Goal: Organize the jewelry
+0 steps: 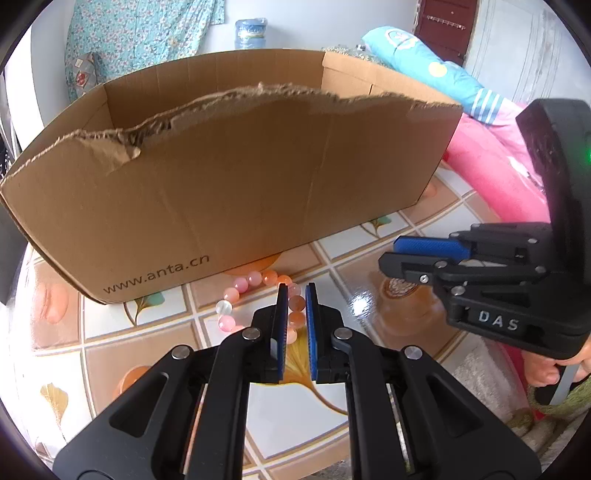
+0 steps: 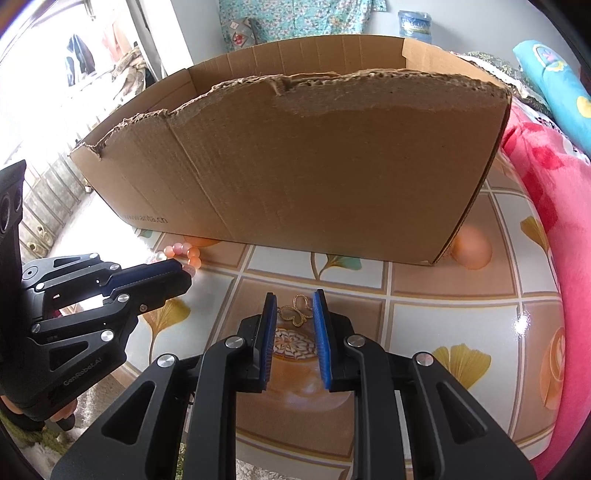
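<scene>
A bracelet point(image 1: 255, 278) of pink, orange and clear beads lies on the patterned tabletop just in front of a cardboard box point(image 1: 221, 192). My left gripper point(image 1: 296, 288) is shut on its near side, with a bead pinched between the blue pads. The right wrist view shows the same bracelet point(image 2: 188, 253) under the left gripper point(image 2: 186, 275). My right gripper point(image 2: 295, 295) is shut on a small gold butterfly ornament point(image 2: 296, 313) held between its pads over the tabletop. In the left wrist view the right gripper point(image 1: 388, 254) sits to the right, seen side-on.
The big open box point(image 2: 314, 166) with a torn front rim fills the back of the table. A pink blanket point(image 2: 554, 184) and a blue pillow point(image 1: 424, 62) crowd the right edge. A hand point(image 1: 543, 369) grips the right tool's handle. A water bottle point(image 1: 251, 33) stands behind.
</scene>
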Demonstrator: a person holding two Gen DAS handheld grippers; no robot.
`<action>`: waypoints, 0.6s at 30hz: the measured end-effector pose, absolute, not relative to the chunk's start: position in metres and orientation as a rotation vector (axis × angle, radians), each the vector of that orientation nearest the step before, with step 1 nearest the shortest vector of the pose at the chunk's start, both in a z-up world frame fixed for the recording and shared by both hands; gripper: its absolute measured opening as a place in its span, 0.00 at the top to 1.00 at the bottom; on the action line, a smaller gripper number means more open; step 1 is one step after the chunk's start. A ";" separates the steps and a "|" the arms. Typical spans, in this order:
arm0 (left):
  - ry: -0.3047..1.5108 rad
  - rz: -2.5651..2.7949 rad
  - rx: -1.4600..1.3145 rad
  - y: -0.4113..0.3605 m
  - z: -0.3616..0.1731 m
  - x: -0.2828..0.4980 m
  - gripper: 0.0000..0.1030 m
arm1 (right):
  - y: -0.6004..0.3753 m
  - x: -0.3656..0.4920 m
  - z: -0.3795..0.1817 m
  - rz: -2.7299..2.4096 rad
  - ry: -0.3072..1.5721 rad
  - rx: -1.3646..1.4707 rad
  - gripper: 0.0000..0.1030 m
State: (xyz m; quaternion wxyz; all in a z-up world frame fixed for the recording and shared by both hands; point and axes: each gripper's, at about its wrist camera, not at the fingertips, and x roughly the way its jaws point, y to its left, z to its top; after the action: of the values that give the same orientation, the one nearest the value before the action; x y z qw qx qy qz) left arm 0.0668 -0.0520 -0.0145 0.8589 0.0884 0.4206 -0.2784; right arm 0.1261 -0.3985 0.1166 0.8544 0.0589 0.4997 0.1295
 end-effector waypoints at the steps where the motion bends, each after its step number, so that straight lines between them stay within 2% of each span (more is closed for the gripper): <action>1: 0.879 -0.585 0.186 -0.052 -0.014 0.066 0.92 | -0.400 0.126 0.117 0.272 1.051 0.127 0.81; 18: 0.838 -0.593 0.124 -0.042 0.003 0.057 0.92 | -0.402 0.123 0.139 0.295 1.007 0.154 0.81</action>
State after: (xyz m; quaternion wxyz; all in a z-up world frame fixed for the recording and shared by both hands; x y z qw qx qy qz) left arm 0.0569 -0.0423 0.0025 0.8692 0.0590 0.4007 -0.2835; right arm 0.1227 -0.4025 0.1387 0.8626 0.0736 0.4803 0.1406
